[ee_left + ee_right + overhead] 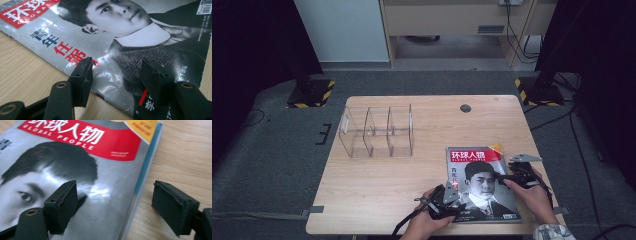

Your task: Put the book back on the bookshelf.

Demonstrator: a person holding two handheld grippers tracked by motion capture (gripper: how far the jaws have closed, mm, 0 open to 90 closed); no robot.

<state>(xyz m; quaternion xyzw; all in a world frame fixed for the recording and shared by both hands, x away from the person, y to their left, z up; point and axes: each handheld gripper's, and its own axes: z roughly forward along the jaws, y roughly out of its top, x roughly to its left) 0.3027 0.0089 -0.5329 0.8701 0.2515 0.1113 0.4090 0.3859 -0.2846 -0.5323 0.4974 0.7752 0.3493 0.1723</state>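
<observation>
A magazine with a red title band and a portrait cover lies flat on the wooden table, near its front right. My left gripper is at the magazine's left edge; in the left gripper view it is open, its jaws just above the cover close to the spine. My right gripper is at the magazine's right edge. The right gripper view shows it open and straddling that edge, one jaw over the cover and the other over bare wood.
A clear acrylic organiser with three compartments stands on the table's back left part. A round cable hole sits near the far edge. Dark stand bases with hazard stripes flank the table on the floor.
</observation>
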